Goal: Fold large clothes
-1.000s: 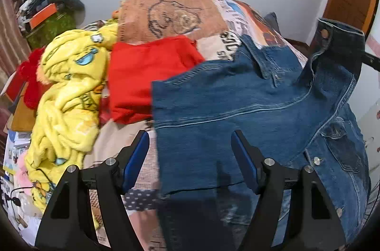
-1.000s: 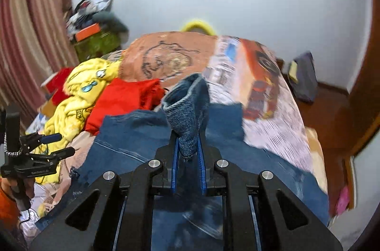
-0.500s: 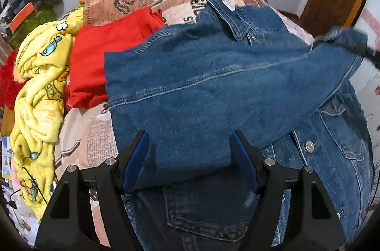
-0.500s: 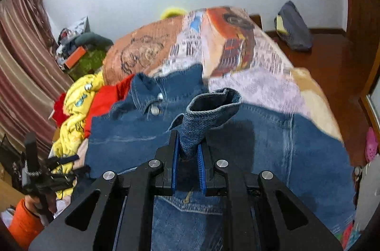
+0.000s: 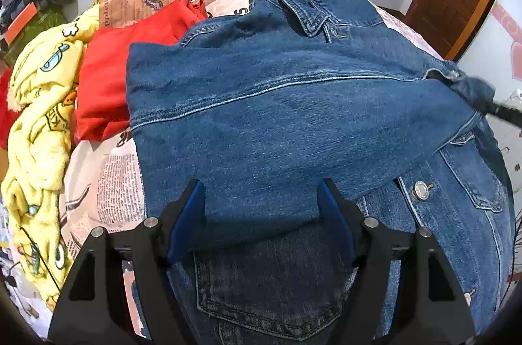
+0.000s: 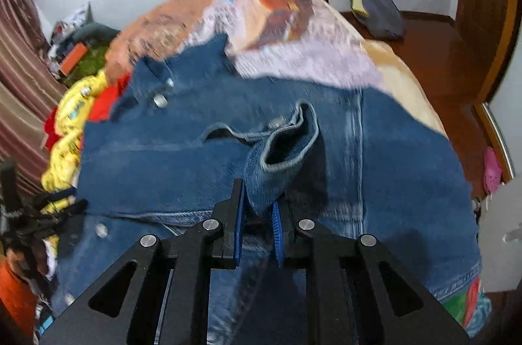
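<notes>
Left wrist view: denim jacket [image 5: 293, 103] fills centre frame on the bed [image 5: 107, 175], sleeve folded across it. Left gripper [image 5: 261, 214], lower centre, jaws wide apart, gripping nothing. Red garment [image 5: 114, 64], yellow blanket [image 5: 39, 116] at left.

Right wrist view: right gripper [image 6: 257, 214], lower centre, clamped on the sleeve cuff [image 6: 284, 149].

A blue denim jacket [image 5: 293, 103] is lying spread across the bed, collar [image 5: 293, 8] pointing toward the far end and metal buttons showing down its front. One sleeve [image 5: 277, 133] is lying folded across the body from left to right. Its cuff [image 6: 284, 149] is standing raised off the jacket, its opening gaping and a button showing beside it.
</notes>
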